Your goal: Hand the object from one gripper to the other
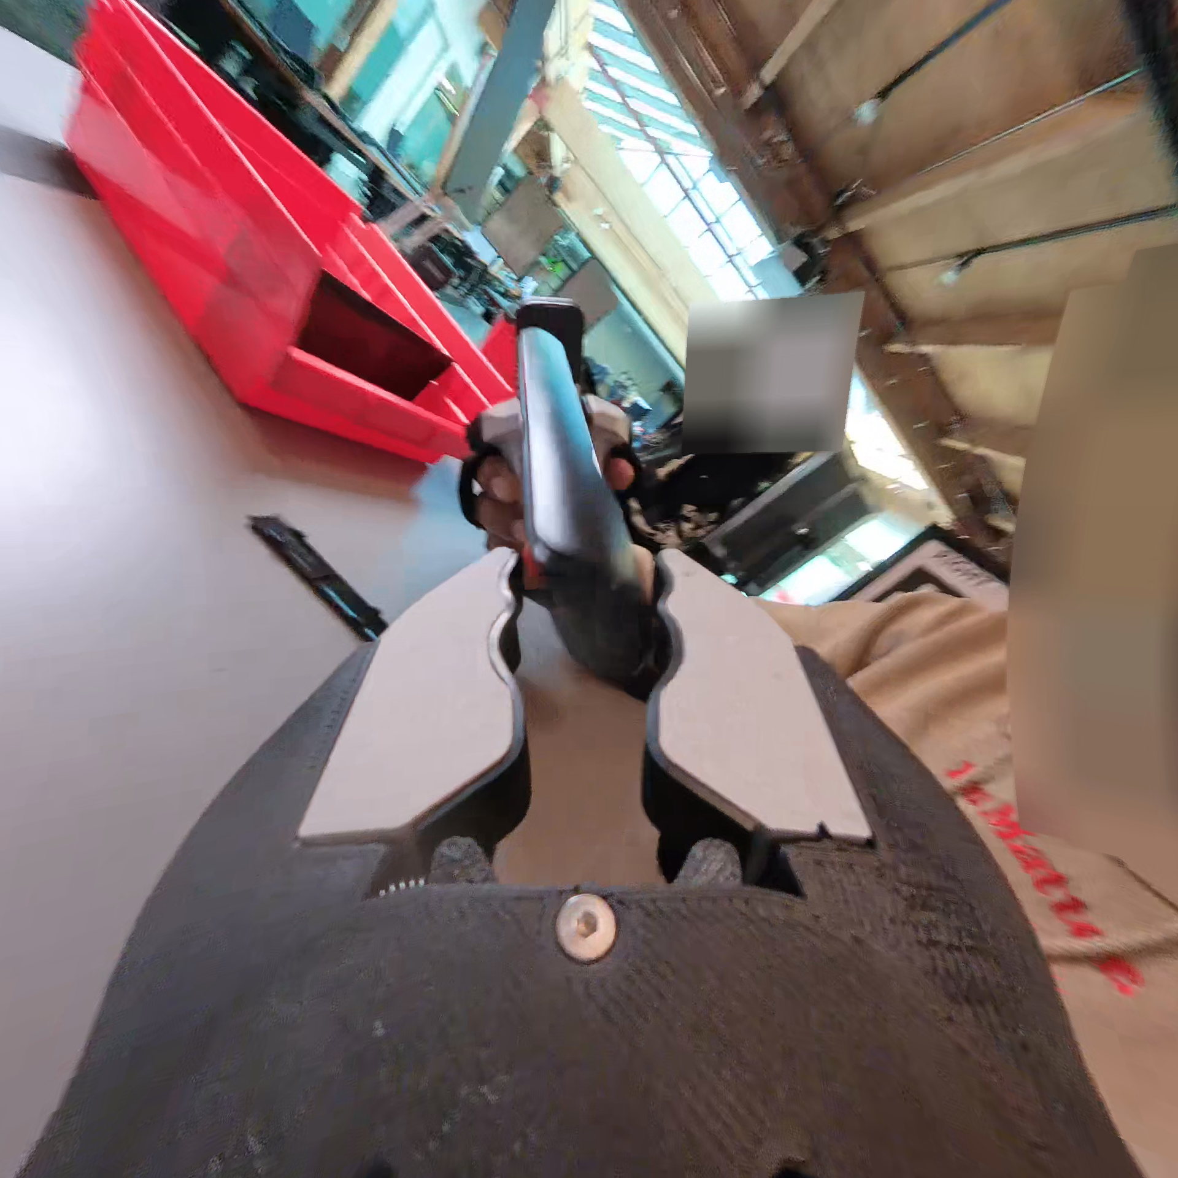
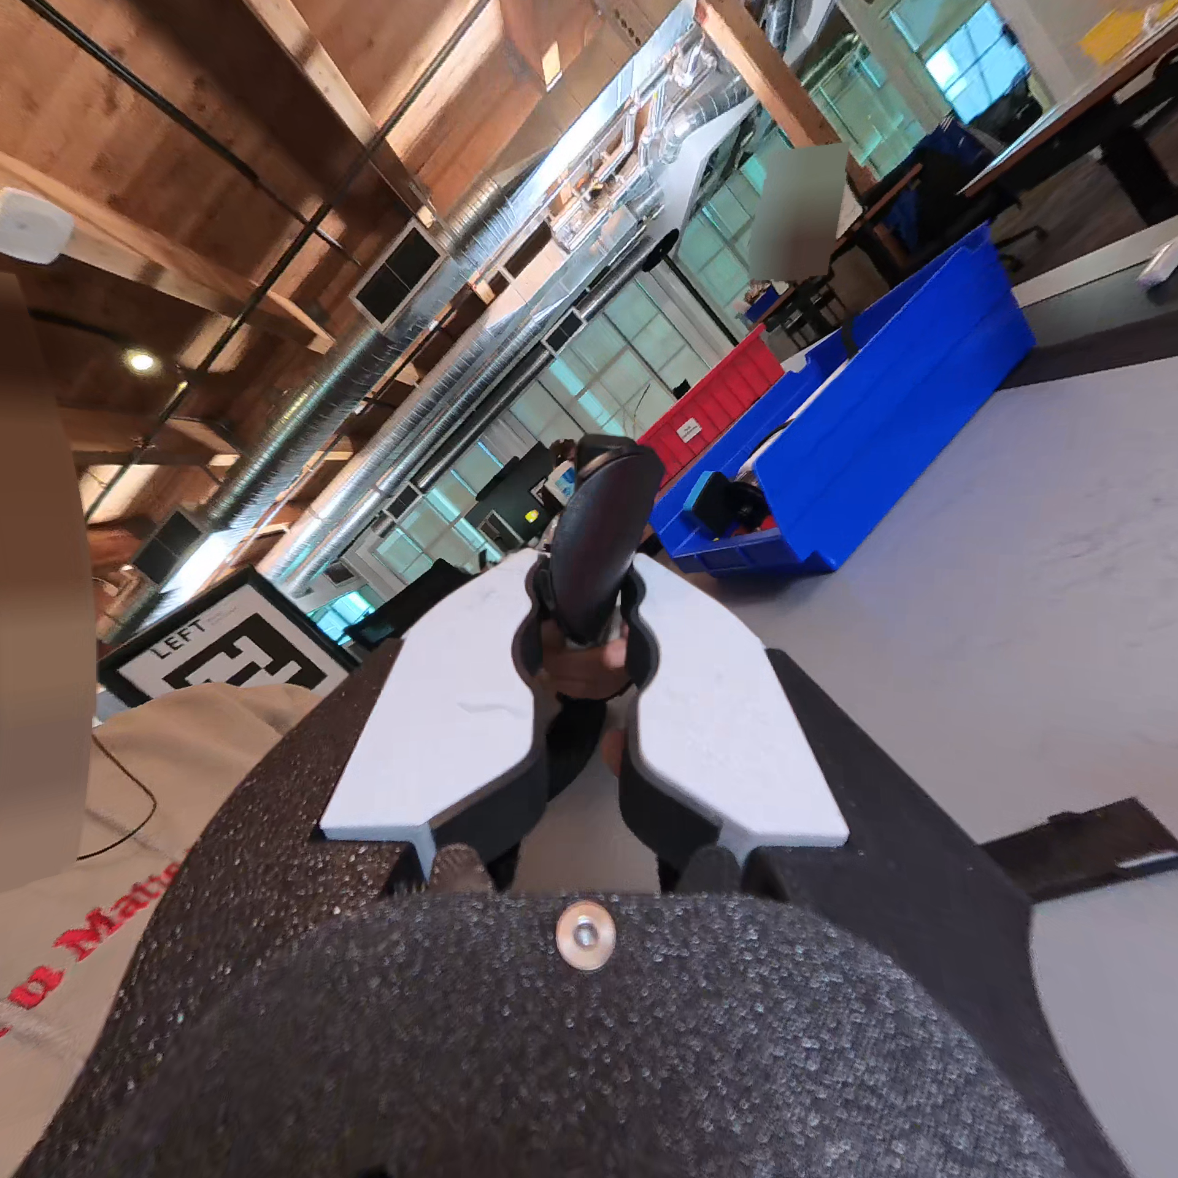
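A: Closest up is the left gripper (image 1: 586, 574), black body w/ pale fingers (image 1: 440, 688) half spread. Beyond, grey table (image 1: 127, 510), red bins (image 1: 255, 268), blue bin (image 2: 892, 446)

B: And the object?

A: Long dark tool (image 1: 561, 459) w/ a grip-style handle, held in the air above the table between both units. Prob tilted up like that so each side gets its own end

B: Left got it?

A: Lower end sits between the left tips; looks like it rests on one finger w/ a gap on the other side, so can't tell if it's clamped

B: Right gripper (image 2: 583, 589)?

A: Fingers (image 2: 695, 688) drawn in, tips pinching the handle's narrow end. Small dark flat item (image 1: 319, 577) lies on the table, untouched
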